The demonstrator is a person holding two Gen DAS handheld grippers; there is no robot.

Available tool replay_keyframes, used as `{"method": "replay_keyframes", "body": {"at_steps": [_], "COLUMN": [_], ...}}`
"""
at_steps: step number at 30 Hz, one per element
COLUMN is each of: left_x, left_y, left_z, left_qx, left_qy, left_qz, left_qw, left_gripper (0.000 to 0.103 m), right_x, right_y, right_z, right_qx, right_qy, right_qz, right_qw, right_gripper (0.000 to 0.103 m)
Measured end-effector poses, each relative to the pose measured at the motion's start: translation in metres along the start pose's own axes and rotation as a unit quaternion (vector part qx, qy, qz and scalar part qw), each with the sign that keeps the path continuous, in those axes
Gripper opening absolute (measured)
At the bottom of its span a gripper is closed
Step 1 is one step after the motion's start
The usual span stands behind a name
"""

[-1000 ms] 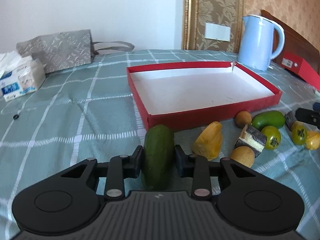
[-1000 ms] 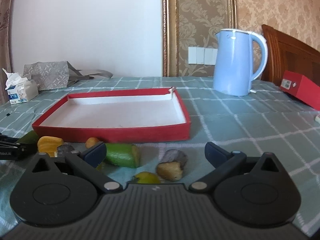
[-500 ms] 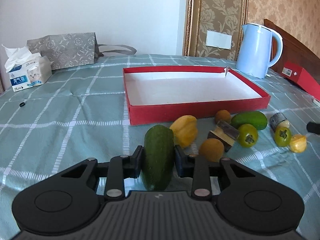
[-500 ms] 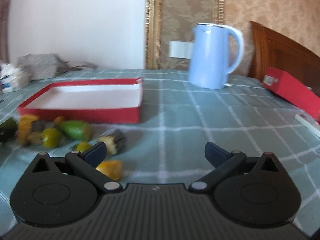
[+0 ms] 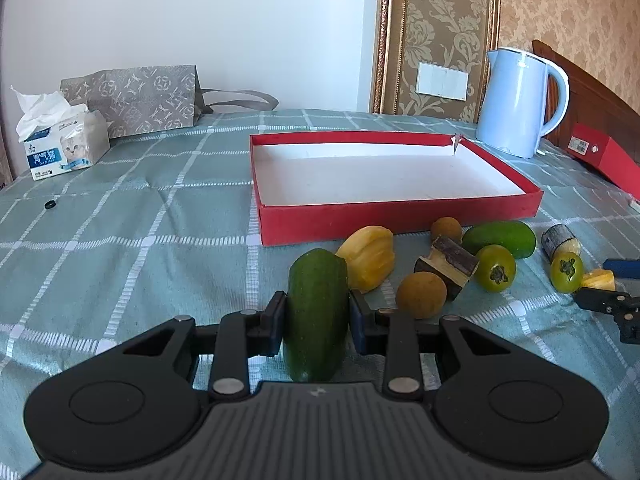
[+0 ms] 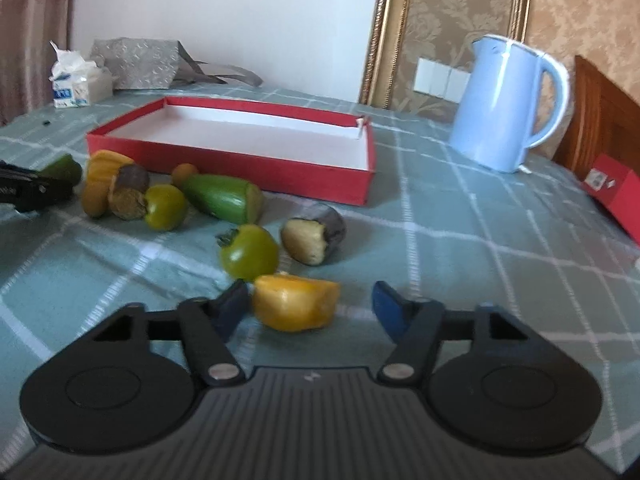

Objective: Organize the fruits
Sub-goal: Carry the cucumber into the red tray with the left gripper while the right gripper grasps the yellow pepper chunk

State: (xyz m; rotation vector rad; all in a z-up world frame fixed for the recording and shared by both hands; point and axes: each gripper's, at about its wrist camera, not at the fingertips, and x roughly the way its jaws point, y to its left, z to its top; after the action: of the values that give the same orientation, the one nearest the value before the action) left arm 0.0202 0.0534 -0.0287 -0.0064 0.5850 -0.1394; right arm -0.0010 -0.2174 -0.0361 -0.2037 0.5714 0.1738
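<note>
Fruits [image 5: 496, 274] lie along the red tray's [image 5: 400, 216] near wall on the checked bed [image 5: 120, 240]. Left gripper [image 5: 317, 322] clamps a green cucumber [image 5: 318, 312]. Right gripper [image 6: 308, 306], jaws just closing, straddles a yellow piece [image 6: 296, 300], touching one side only.

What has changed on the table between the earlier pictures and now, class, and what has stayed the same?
The right tool has swung back toward the fruit and now straddles the yellow fruit piece. Its jaws have just been closing, with a gap still showing on the piece's right side. The left tool stays clamped on the dark green fruit. The red tray is still empty, and the other fruit lies in front of it.
</note>
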Motion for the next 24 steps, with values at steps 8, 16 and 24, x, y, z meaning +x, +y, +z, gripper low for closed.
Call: {"method": "replay_keyframes", "body": {"at_steps": [8, 16, 24], "left_x": [-0.001, -0.009, -0.016], "left_y": [0.001, 0.005, 0.001], "left_z": [-0.001, 0.000, 0.014], "left_qx": [-0.008, -0.018, -0.006], "left_qy": [-0.001, -0.014, -0.034], "left_qz": [-0.001, -0.004, -0.003], "left_qw": [1.0000, 0.9997, 0.9994], "left_gripper": [0.031, 0.031, 0.031], "right_x": [0.005, -0.005, -0.009], "right_y": [0.007, 0.006, 0.004], "right_z": [0.003, 0.002, 0.002], "right_qx": [0.003, 0.005, 0.005], "right_qy": [0.007, -0.018, -0.043], "right_qz": [-0.007, -0.015, -0.034], "right_qw": [1.000, 1.000, 0.998], "right_gripper": [0.044, 0.044, 0.044]}}
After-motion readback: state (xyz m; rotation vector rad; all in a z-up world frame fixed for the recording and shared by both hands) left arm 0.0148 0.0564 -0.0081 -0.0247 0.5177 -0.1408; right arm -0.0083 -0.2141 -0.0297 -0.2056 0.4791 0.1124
